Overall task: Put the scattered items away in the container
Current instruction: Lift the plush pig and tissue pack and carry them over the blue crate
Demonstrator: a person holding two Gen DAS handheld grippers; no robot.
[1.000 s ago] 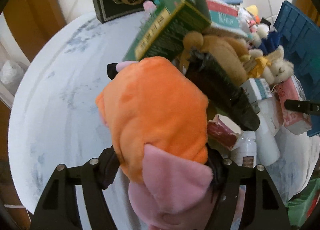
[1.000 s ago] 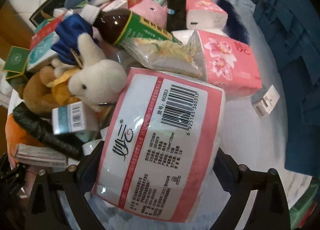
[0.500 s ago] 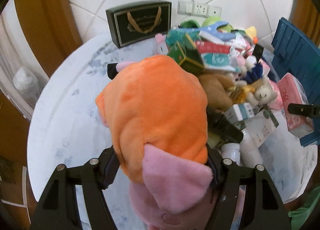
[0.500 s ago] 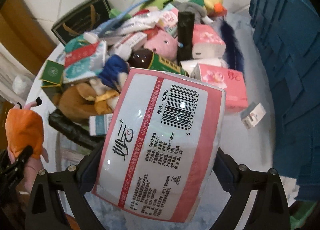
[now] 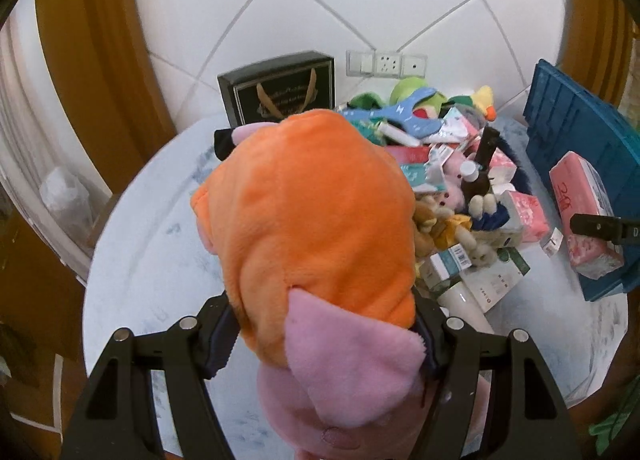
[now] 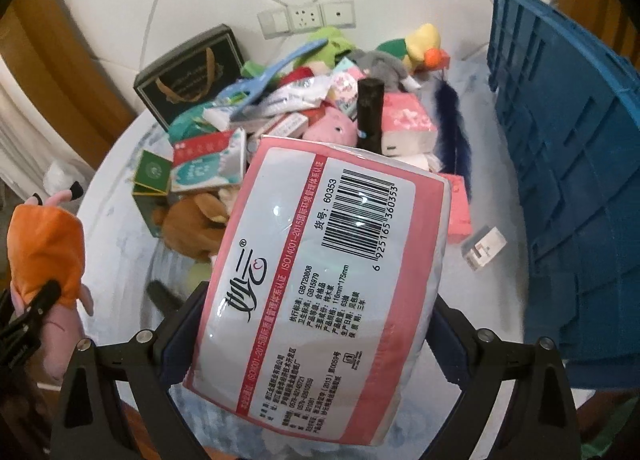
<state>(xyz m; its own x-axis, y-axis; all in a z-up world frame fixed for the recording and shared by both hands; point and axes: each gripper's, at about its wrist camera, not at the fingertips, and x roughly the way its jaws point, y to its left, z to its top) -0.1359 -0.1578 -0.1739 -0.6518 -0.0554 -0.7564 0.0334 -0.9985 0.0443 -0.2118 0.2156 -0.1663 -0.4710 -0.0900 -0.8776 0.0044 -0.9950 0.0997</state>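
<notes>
both pairs of jaws are clamped on a load. the left gripper squeezes a soft plush toy with an orange fleece body and pink ears, and it bulges out above the fingers. the right gripper grips a tissue pack, a plump rectangular packet in glossy pink-and-white plastic wrap with a printed barcode and black text facing the camera.

the blue crate is the landmark: a hard plastic container with ribbed, gridded walls, standing at the right edge of the round white table. from these views its inside cannot be seen, so what it holds cannot be told. the tissue pack is held in the air just left of the crate wall, above the table. the plush toy is held well to the left of the crate, on the far side of the pile.

left of the crate, heaped on the table, lies the pile of scattered items: a brown plush bear, a pink plush, a black cylinder standing upright, a dark blue feathery strip near the crate, flat cartons and soft tissue packets. a small white box sits alone between the pile and the crate. a dark gift bag with tan handles stands against the tiled wall, far left of the crate.
</notes>
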